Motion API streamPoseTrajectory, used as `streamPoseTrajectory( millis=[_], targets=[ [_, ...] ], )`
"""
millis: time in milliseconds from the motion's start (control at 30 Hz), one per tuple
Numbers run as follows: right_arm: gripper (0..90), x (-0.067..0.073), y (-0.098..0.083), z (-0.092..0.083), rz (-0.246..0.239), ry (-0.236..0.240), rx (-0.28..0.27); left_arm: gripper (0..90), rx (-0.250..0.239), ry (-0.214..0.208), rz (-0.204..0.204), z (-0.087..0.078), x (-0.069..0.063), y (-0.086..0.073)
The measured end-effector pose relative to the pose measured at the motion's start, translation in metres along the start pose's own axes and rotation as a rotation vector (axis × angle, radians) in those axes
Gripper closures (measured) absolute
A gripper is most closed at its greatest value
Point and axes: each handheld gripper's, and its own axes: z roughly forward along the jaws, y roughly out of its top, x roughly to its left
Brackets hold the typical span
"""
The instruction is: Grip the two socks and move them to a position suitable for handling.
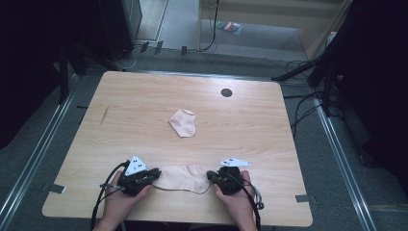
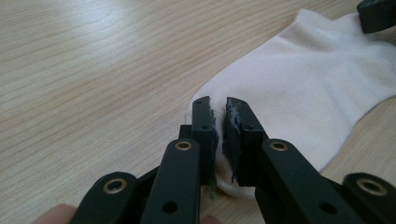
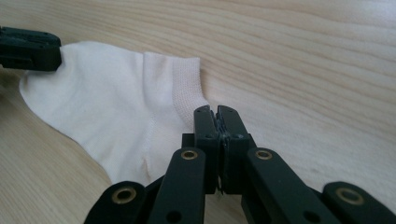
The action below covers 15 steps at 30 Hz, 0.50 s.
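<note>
A pale pink ankle sock [image 1: 183, 177] lies flat near the table's front edge, stretched between my two grippers. My left gripper [image 1: 155, 174] pinches its toe end; in the left gripper view the jaws [image 2: 218, 103] stand almost together with the sock's [image 2: 308, 88] edge caught between the pads. On the cuff end, my right gripper [image 1: 210, 175] has its jaws [image 3: 215, 111] pressed together at the corner of the sock [image 3: 116, 112]. A second, folded pink sock [image 1: 183, 122] rests at the middle of the table, apart from both grippers.
The wooden table [image 1: 144, 106] has a round black grommet [image 1: 226, 92] near its far edge. Grey floor, cables and dark stands surround it. Each gripper view shows the other gripper's tip [image 2: 378, 14] [image 3: 28, 49] on the sock's far end.
</note>
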Motion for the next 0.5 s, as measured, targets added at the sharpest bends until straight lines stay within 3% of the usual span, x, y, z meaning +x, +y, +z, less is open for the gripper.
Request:
streamPoseTrajectory(
  millis=[67,133,233,333,400,500],
  targets=[
    [85.9,-0.001,-0.001,-0.001,0.009,0.006,-0.002,79.4,0.0,-0.01,0.004,0.0,0.0,0.0],
    [72.0,-0.002,0.001,-0.001,0.002,0.016,-0.039,69.9,-0.019,-0.02,0.009,0.0,0.001,0.0],
    [62.8,-0.001,0.007,-0.006,-0.018,0.033,-0.094,57.6,-0.106,-0.038,0.003,-0.005,0.008,0.001],
    [55.0,-0.003,0.019,-0.012,-0.036,0.014,-0.156,46.8,-0.22,-0.022,-0.055,-0.013,0.025,0.004],
    [50.5,-0.004,0.025,-0.013,-0.046,-0.001,-0.188,40.4,-0.267,0.0,-0.086,-0.016,0.037,0.006],
    [44.5,-0.004,0.034,-0.013,-0.065,-0.039,-0.216,35.4,-0.318,0.025,-0.166,-0.021,0.058,0.007]
  ],
)
